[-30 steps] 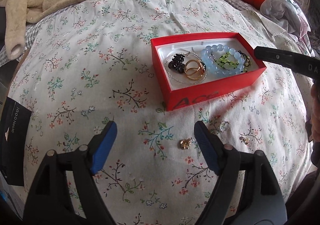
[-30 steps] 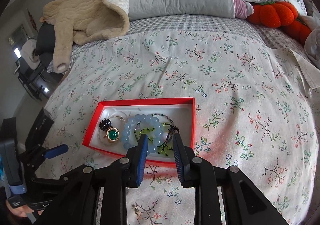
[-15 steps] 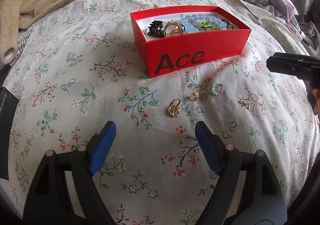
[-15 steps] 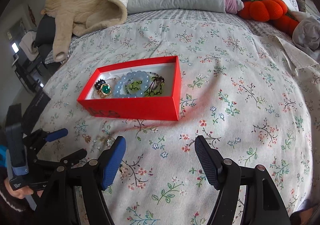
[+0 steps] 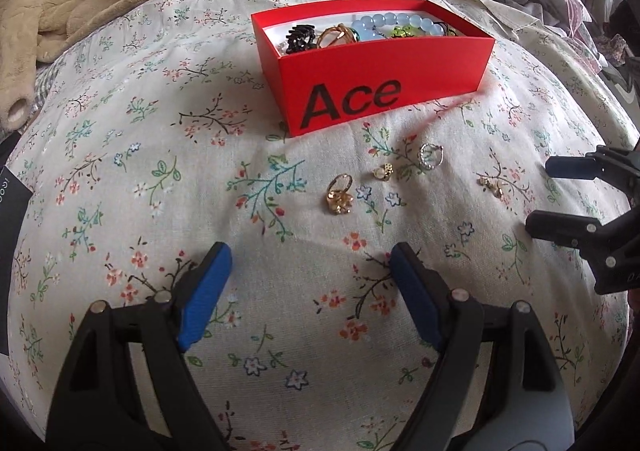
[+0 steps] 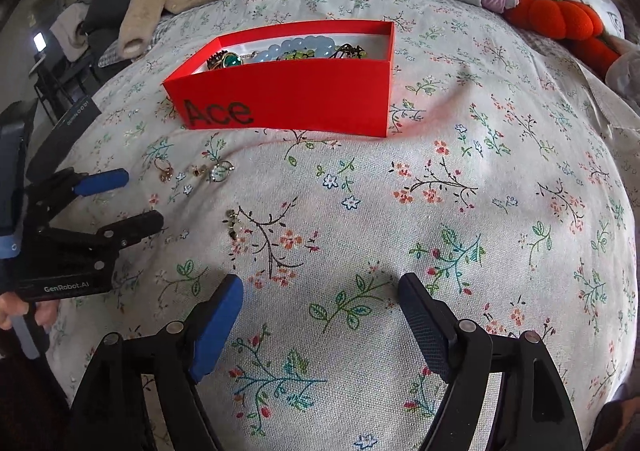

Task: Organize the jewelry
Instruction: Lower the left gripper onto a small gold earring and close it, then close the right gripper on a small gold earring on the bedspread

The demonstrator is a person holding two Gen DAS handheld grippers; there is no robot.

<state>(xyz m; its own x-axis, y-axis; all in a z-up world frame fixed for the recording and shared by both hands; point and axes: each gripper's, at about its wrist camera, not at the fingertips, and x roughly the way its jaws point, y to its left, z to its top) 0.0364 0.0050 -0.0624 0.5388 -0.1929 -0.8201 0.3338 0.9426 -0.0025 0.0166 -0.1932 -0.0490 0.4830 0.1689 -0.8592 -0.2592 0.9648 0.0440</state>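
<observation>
Presently, one red box (image 5: 384,91) marked "Ace" sits on the bed (image 5: 200,179), holding one blue bead bracelet (image 5: 390,21), one black clip (image 5: 298,38) and other pieces. Four loose items lie on the cover in front of it: one gold ring (image 5: 339,195), one small stud (image 5: 383,171), one silver ring (image 5: 430,155), one earring cluster (image 5: 492,185). Left tool (image 5: 310,291) and right tool (image 6: 320,311) both stand wide open, holding nothing.
</observation>
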